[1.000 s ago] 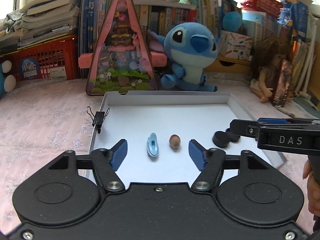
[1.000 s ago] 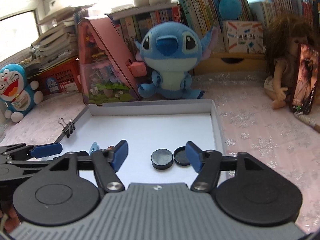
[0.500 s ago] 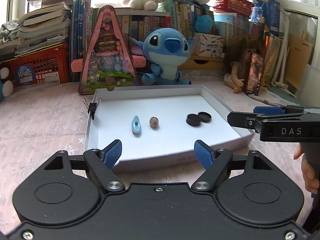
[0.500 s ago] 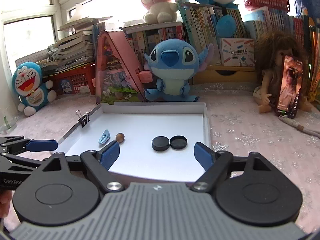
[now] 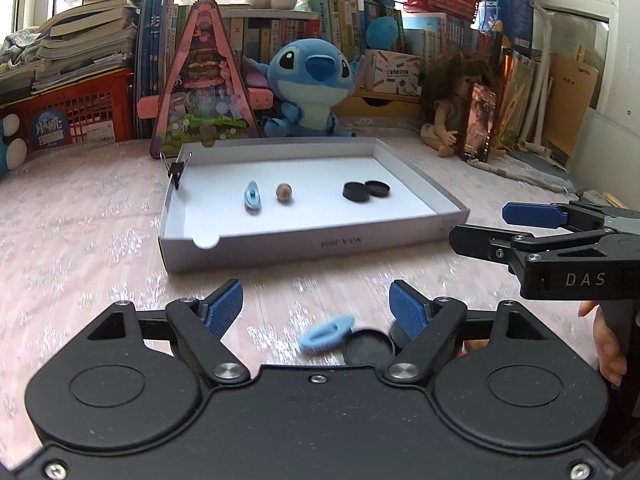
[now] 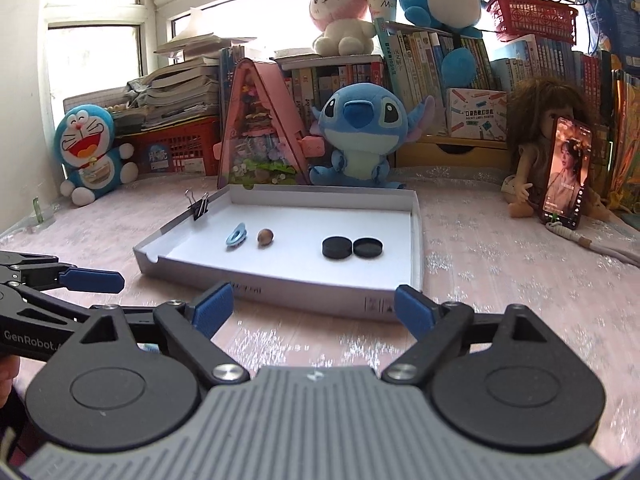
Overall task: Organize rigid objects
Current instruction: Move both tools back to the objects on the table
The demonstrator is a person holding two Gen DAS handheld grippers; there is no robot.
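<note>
Both claws, the left claw (image 5: 316, 306) and the right claw (image 6: 314, 310), are pulling back from the white tray (image 5: 448, 204), wide open and holding nothing, and are now hovering over another blue clip (image 5: 327, 334) and black cap (image 5: 368, 350) waiting on the tabletop (image 5: 80, 216) in front of the tray, so more sorting is coming.

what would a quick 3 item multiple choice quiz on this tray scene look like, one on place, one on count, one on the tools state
1. Where is the binder clip?
A. flat inside the tray
B. clipped on the tray's left wall
C. on the cloth by the doll

2. How many black discs lie inside the white tray?
A. one
B. two
C. four

3. How do the left tool and right tool stand?
A. both open and empty
B. both shut
C. left shut on a disc

Key: 1 B, the clip straddles the left wall's rim. 2 B, two discs sit side by side, touching. 3 A, each tool's blue pads stand wide apart with nothing between them.
</note>
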